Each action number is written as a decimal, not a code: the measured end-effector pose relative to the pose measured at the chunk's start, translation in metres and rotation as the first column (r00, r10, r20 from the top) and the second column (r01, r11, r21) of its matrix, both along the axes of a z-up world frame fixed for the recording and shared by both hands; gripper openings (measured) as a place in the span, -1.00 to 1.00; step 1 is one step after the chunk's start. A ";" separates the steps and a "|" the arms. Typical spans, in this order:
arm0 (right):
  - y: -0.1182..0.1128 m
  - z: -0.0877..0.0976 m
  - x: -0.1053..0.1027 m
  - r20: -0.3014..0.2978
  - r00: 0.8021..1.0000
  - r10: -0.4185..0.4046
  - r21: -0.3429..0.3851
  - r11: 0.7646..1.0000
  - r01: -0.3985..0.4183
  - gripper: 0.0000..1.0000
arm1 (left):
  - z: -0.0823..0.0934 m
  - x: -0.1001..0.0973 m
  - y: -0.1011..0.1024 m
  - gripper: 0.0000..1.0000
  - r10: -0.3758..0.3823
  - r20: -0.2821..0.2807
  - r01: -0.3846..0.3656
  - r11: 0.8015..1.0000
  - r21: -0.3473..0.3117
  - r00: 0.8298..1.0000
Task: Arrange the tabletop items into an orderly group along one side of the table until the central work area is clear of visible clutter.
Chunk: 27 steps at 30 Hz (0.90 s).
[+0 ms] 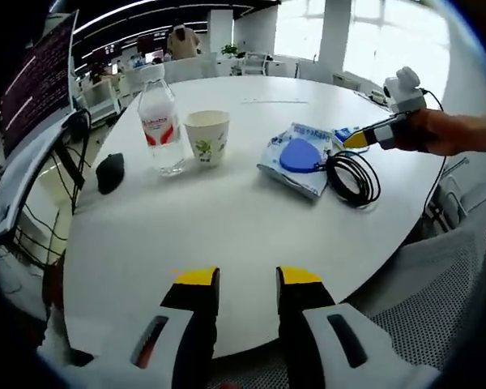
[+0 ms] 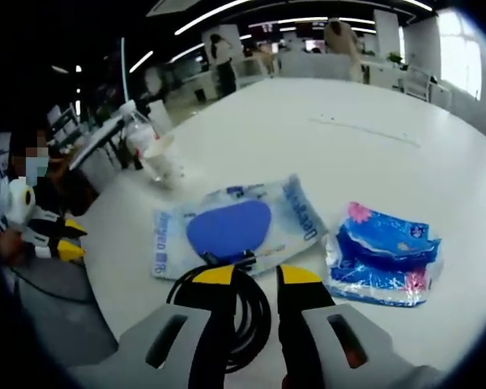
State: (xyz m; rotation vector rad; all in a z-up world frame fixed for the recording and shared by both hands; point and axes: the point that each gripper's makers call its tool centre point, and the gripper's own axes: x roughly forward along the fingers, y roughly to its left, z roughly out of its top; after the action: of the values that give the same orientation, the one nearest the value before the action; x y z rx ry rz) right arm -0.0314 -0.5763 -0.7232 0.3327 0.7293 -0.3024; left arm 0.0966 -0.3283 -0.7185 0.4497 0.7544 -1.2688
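Observation:
On the white round table [image 1: 227, 219], a clear water bottle [image 1: 162, 121] with a red label and a paper cup [image 1: 206, 138] stand together at the far left. A black mouse [image 1: 109, 172] lies near the left edge. A wipes pack [image 1: 296, 174] carries a blue oval case [image 1: 298, 154], with a black cable coil [image 1: 355, 178] beside it. My left gripper [image 1: 247, 279] hovers open over the near edge. My right gripper [image 2: 255, 275] is open just above the cable coil [image 2: 243, 316], in front of the blue case [image 2: 228, 229]. A blue tissue pack [image 2: 385, 255] lies to its right.
A hand holds the right gripper [image 1: 358, 139] in from the table's right side. The left gripper [image 2: 71, 240] shows at the table's edge, by a seated person. Grey mesh chairs [image 1: 437, 292] ring the table, and a monitor [image 1: 36, 81] stands at the left. Bare tabletop stretches behind the items.

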 end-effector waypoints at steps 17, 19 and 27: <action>-0.025 0.005 0.017 0.013 1.000 0.005 -0.010 1.000 -0.005 -0.67 | -0.008 -0.019 -0.067 -0.51 0.076 -0.195 -0.087 0.995 -0.047 0.978; -0.032 0.004 0.021 0.009 1.000 0.007 -0.013 1.000 -0.007 -0.67 | -0.010 -0.019 -0.076 -0.52 0.089 -0.215 -0.100 0.994 -0.045 0.973; -0.063 -0.005 0.030 -0.014 1.000 -0.006 -0.019 1.000 0.005 -0.67 | -0.010 -0.025 -0.108 -0.53 0.055 -0.227 -0.067 0.997 -0.046 0.972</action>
State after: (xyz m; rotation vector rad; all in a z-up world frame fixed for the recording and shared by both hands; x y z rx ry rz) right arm -0.0009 -0.6391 -0.7280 0.3154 0.7387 -0.3167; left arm 0.0712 -0.4366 -0.7286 0.2387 0.9158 -1.2928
